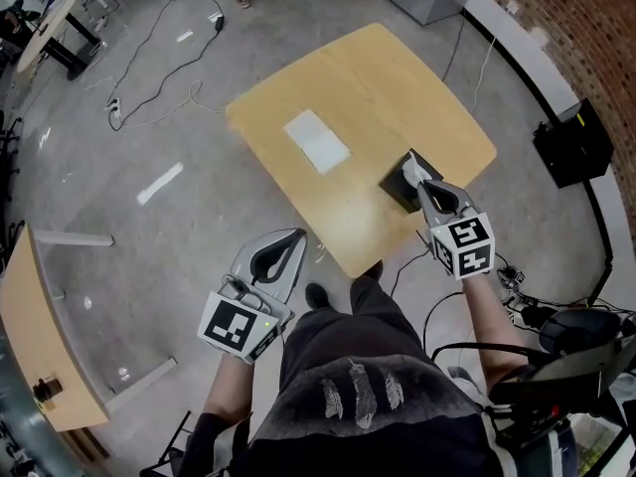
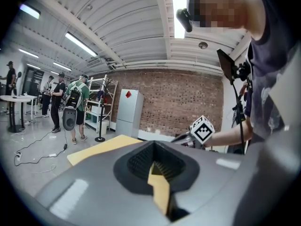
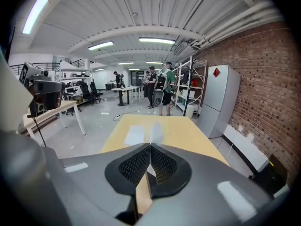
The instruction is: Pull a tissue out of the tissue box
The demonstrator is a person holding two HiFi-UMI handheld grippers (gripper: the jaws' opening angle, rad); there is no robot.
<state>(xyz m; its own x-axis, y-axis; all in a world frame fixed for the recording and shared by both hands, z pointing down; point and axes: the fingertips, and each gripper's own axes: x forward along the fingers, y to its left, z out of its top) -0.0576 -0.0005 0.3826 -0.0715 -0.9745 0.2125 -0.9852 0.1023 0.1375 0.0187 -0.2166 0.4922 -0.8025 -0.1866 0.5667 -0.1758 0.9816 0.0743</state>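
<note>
**Obs:** Where is the tissue box, and what do the jaws have?

**Op:** I see the tissue box on the bench, at the edge nearest my right hand, between the near corner and the right-hand corner. My right gripper is just over it. Its jaws are closed on a thin white tissue, which stands up out of the box top. My left gripper hangs off the bench over the floor, jaws together with nothing between them.

**Obs:** Handling notes?

**Op:** My judgement is that the tissue is very light, limp and easy to tear. A pinch on the raised tuft, close above the slot, suits it best. The box looks light too, so I expect it may lift or slide with the pull unless I draw straight up and slowly. My idle left jaws could steady it.

**Obs:** Counts?

**Op:** One tissue box. One tissue in the jaws. One flat white sheet lying mid-bench, well apart from the box. It is possibly a tissue, but I cannot confirm that. Two grippers.
</note>
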